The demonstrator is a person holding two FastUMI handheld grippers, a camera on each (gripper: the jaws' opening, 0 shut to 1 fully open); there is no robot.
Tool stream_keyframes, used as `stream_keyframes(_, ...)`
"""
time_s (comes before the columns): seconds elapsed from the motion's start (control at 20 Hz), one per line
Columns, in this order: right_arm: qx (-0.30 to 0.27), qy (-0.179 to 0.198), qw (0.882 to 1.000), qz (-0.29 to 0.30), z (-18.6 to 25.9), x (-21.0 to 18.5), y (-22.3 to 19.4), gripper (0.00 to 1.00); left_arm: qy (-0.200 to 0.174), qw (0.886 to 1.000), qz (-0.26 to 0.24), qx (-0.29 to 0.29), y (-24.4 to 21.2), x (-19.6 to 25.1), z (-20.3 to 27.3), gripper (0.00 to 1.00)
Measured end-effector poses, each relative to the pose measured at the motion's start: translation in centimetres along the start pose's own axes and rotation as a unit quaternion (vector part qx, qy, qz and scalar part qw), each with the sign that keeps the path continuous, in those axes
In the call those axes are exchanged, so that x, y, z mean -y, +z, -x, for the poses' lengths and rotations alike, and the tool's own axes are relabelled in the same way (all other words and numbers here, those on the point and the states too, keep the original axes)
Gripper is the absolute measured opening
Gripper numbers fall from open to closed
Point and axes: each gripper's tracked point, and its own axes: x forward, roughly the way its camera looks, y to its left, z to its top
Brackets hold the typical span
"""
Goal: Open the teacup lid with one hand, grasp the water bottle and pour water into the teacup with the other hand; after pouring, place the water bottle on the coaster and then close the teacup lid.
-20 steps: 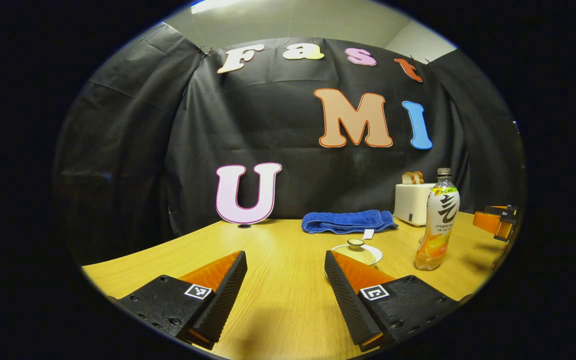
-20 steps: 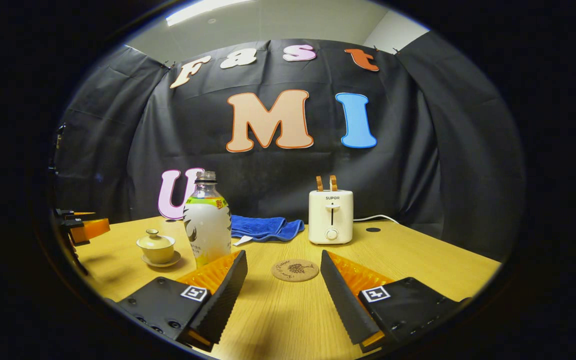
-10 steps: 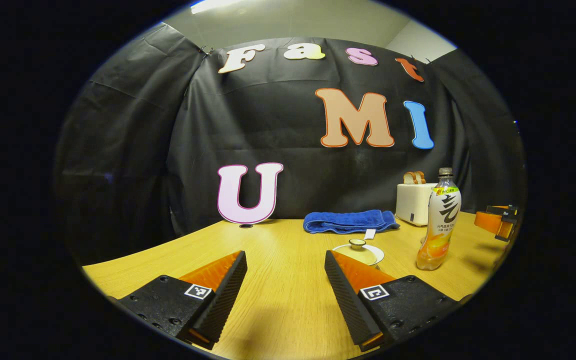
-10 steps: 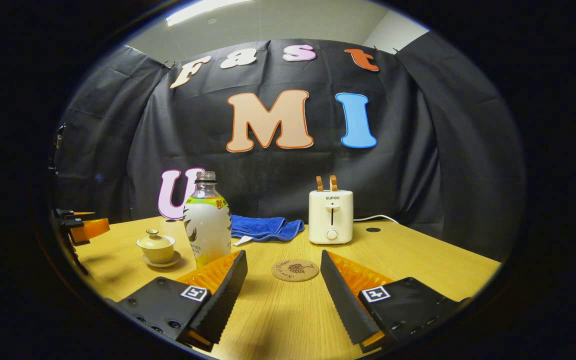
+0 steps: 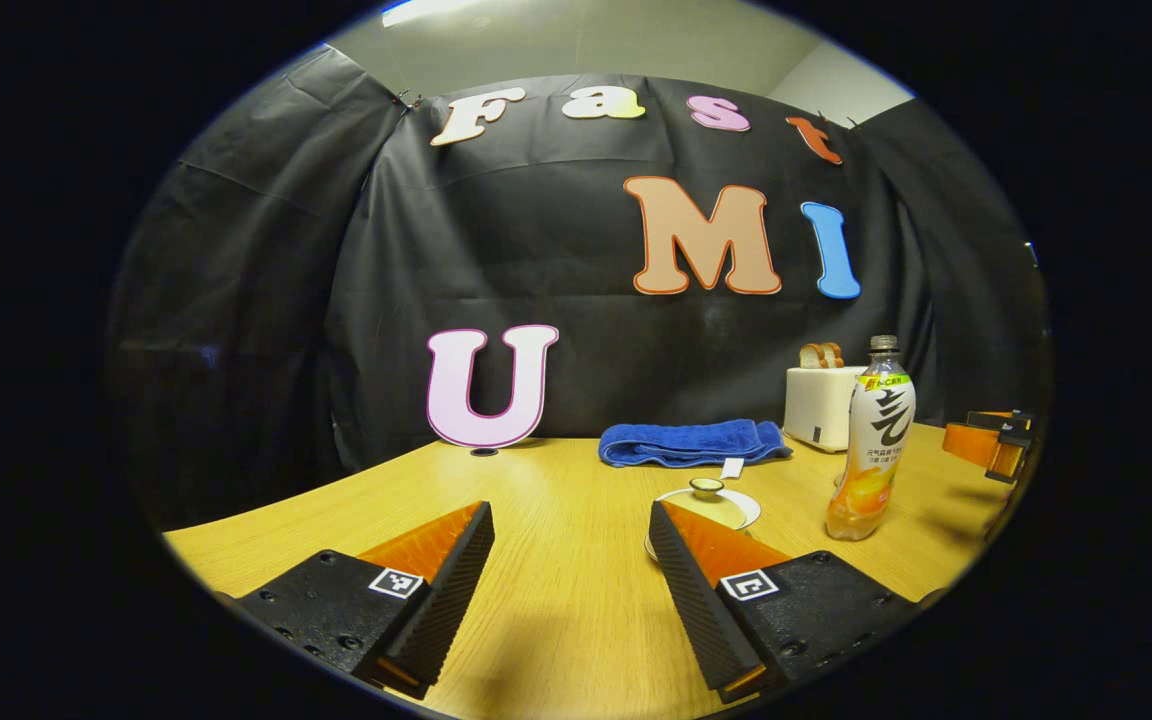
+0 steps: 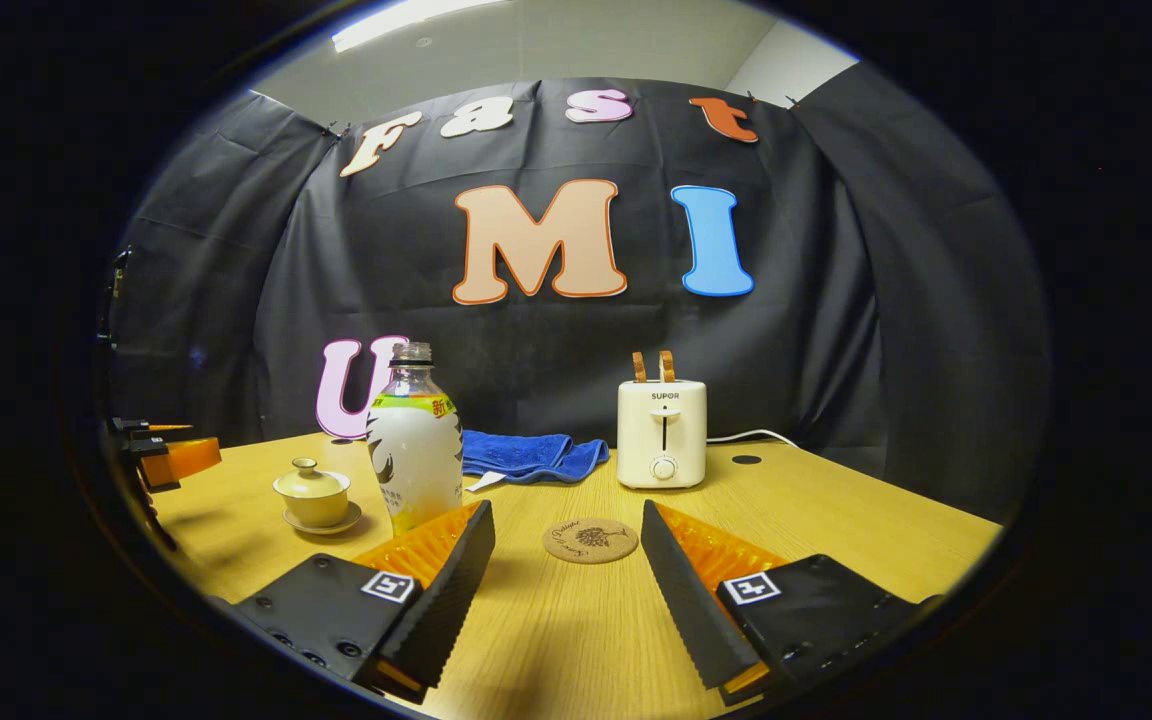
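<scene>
— Drifting a touch: in the left gripper view the cup (image 5: 703,503) and bottle (image 5: 870,441) have slid slightly toward nine o'clock. The right view is unchanged.

— And the tongs?

— Left tongs (image 5: 568,578) and right tongs (image 6: 564,575) both gape, empty. Lid on, coaster (image 6: 590,540) bare; nothing started.

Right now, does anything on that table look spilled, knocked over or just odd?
Nothing stands out. The water bottle stands upright without a cap, the teacup sits lidded on its saucer, the coaster lies flat and bare, and the table shows no spill.
</scene>
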Motion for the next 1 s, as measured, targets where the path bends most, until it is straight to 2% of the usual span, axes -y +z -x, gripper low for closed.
stream_keyframes(0.35,0.0,0.0,1.0,-0.001,0.0,0.0,0.1,0.91,-0.003,1.0,0.002,-0.001,-0.1,0.3,-0.3,0.91)
stream_keyframes(1.0,0.0,0.006,1.0,-0.002,0.0,-0.2,0.0,0.92,-0.11,0.994,0.004,-0.004,-0.1,6.2,-3.5,0.92)
